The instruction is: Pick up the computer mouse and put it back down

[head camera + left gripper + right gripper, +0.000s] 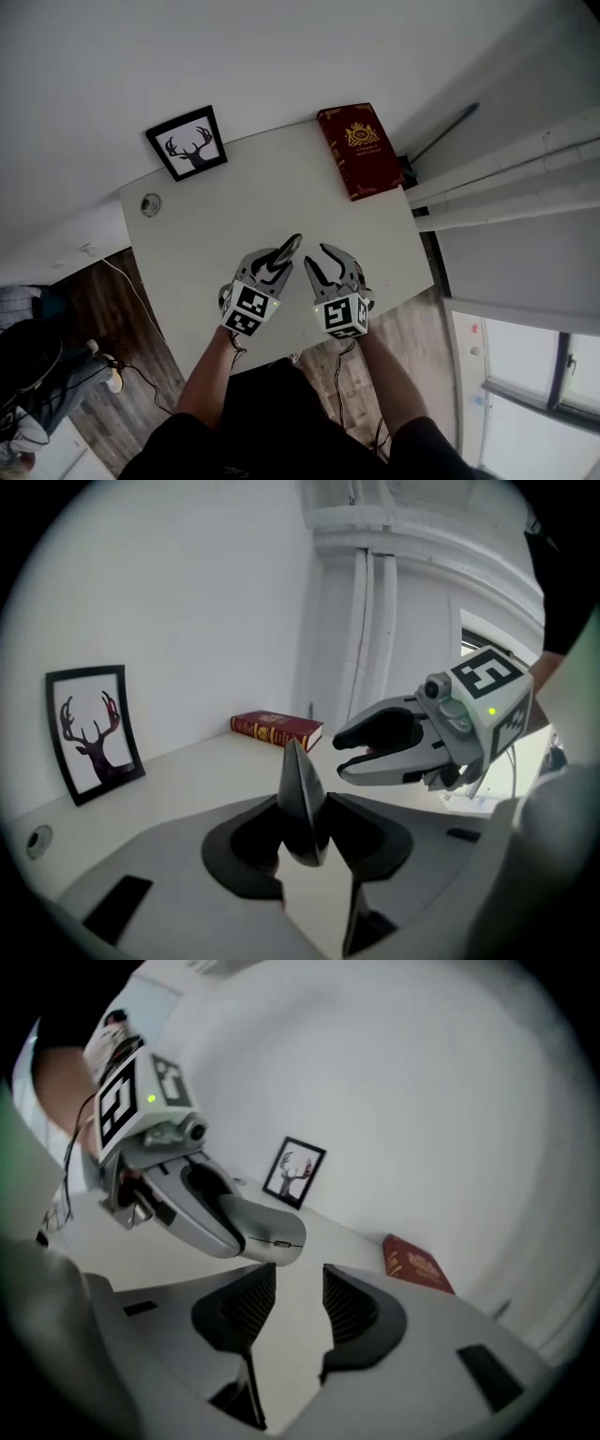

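The left gripper's [279, 258] fingers [248, 841] are part closed on the mouse [300, 803], one black pad pressing on each flat side, so that from the left gripper view it shows on edge as a thin dark blade standing upright between them. In the right gripper view the mouse [272, 1239] shows as a rounded silver-grey body, its tip poking out past the pads and held off the table. From the head view the mouse [289, 247] points away from the person, over the middle of the table [234, 206] towards its near edge. The right gripper's [292, 1297] fingers [239, 1312] stand part open, the ribbed pads apart with only bare table between them, and they touch nothing. In the head view the right gripper [317, 255] hangs just beside the left one, their tips near each other but not meeting, and the left gripper view shows the right gripper [343, 752] empty. Both marker cubes face the person, whose forearms come in over the near edge. A red book [364, 150] lies at the far right corner. A black-framed deer picture [187, 142] leans against the wall at the far left corner. A small round disc [151, 203] sits by the left edge.
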The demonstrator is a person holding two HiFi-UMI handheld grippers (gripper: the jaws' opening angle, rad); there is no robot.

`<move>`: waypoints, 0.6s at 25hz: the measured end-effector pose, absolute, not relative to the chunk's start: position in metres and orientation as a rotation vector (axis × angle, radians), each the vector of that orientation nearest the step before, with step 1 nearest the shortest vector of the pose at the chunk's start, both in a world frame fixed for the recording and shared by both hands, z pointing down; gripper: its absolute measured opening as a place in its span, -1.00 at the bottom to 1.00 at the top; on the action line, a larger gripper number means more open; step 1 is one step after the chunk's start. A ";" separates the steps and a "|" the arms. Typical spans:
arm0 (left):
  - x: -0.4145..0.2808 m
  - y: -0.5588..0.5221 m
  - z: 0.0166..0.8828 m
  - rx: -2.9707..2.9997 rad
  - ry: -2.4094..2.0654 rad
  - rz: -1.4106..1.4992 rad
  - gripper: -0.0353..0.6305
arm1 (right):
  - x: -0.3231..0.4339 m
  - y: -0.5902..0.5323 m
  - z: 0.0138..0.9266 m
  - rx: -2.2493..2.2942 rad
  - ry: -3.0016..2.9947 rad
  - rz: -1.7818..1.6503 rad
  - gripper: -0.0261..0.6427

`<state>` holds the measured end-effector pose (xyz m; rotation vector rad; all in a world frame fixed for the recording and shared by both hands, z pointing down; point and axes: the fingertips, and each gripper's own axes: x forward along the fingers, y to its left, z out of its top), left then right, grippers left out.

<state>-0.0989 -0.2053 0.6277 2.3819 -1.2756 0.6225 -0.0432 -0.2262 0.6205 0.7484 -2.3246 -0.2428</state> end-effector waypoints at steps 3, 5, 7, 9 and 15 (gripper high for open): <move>-0.100 -0.204 0.613 2.377 -1.352 0.583 -0.47 | -0.035 -0.229 0.609 0.887 -2.370 -0.087 -0.54; -0.102 -0.203 0.606 2.355 -1.407 0.540 -0.47 | -0.035 -0.229 0.601 0.919 -2.380 -0.090 -0.58; -0.105 -0.200 0.597 2.338 -1.462 0.504 -0.47 | -0.037 -0.226 0.592 0.931 -2.393 -0.118 -0.60; -0.107 -0.199 0.587 2.333 -1.512 0.487 -0.47 | -0.039 -0.223 0.581 0.945 -2.415 -0.133 -0.63; -0.111 -0.192 0.555 2.304 -1.645 0.396 -0.47 | -0.048 -0.216 0.540 1.002 -2.527 -0.144 -0.77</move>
